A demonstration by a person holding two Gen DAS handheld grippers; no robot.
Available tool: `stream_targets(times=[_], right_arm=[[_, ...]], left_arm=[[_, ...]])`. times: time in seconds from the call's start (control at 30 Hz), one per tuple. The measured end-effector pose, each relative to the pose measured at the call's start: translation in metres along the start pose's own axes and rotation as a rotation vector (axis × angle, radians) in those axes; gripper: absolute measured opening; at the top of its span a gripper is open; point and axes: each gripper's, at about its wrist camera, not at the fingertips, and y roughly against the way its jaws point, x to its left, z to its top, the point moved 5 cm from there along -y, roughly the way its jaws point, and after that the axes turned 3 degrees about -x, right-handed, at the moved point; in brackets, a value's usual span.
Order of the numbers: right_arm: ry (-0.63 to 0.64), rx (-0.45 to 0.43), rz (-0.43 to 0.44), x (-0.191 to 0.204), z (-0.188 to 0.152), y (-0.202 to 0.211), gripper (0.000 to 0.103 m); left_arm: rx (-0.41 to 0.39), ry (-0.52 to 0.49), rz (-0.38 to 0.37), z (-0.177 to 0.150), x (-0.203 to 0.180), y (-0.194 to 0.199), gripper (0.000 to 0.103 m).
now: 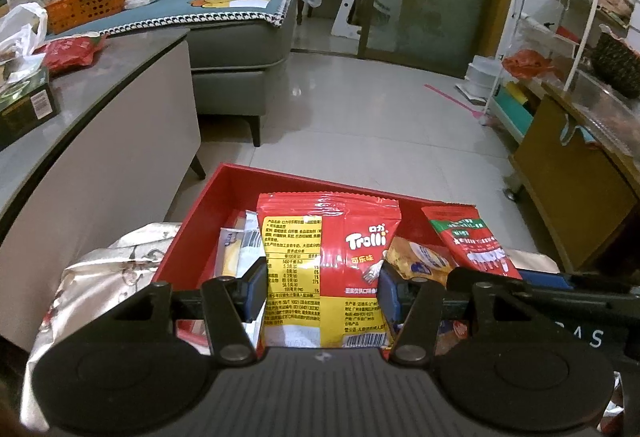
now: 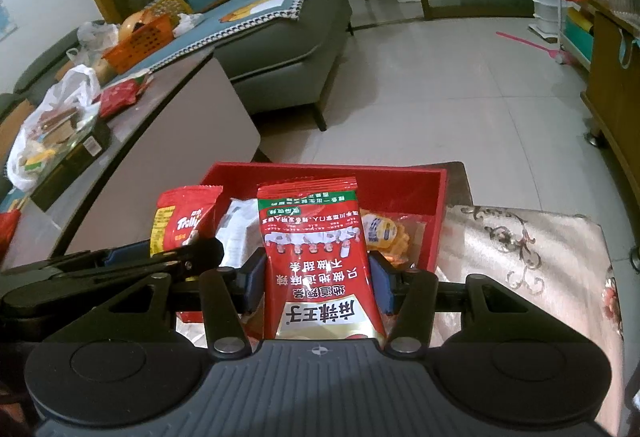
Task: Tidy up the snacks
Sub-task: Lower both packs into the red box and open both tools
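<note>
Left wrist view: the left gripper (image 1: 322,291) is clamped on a red-and-yellow Trolli gummy packet (image 1: 326,269), 1 blue pad on each side edge, the packet upright with its printed back and front both showing. Behind it lies the red tray (image 1: 188,233), open-topped, resting on a floral-patterned cloth (image 1: 104,277). Inside the tray, at 10 o'clock from the packet, are white-and-yellow wrappers (image 1: 236,249); at 2 o'clock sits a yellow biscuit pack (image 1: 420,257). At 3 o'clock the right gripper's packet — a red spicy-strip packet (image 1: 472,241) — enters the frame.

Right wrist view: the right gripper (image 2: 318,287) is closed on the red spicy-strip packet (image 2: 320,261), held upright over the near edge of the red tray (image 2: 438,221) with its lettering upside down. At 9 o'clock the left gripper (image 2: 168,261) holds the Trolli gummy packet (image 2: 184,221) — the 2 packets stand side by side, apart. The yellow biscuit pack (image 2: 386,237) lies in the tray at 2 o'clock.
</note>
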Motion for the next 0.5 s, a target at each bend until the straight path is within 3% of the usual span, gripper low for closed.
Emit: stream_targets(times=[0.5], right_arm=[[-0.047, 0.050, -0.024, -0.021, -0.008, -0.047, 0.061]], left_arm=[[0.057, -0.037, 0.035, -0.008, 0.000, -0.049, 0.048]])
